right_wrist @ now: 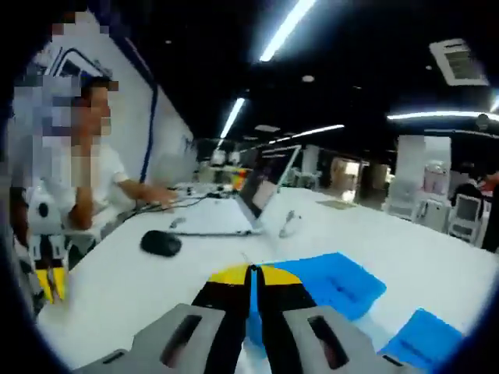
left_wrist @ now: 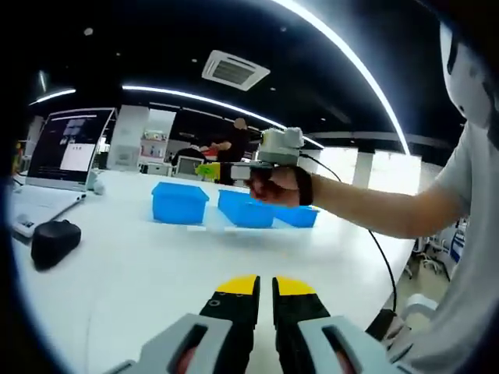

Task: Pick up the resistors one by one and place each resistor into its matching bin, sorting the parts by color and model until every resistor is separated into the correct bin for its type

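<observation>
Above the white table (left_wrist: 156,265), the right gripper (left_wrist: 234,170) hovered over three blue plastic bins (left_wrist: 180,202), jaws clenched; left gripper (left_wrist: 265,300) low and near, jaws nearly closed, empty. Resistors too small to tell.

bins (left_wrist: 180,202): blue plastic, smooth | table (left_wrist: 140,273): white, glossy (light reflections) | mouse (left_wrist: 53,241): matt black plastic

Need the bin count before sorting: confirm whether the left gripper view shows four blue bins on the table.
No. Three blue bins stand in a row on the white table, behind the right tool.
</observation>
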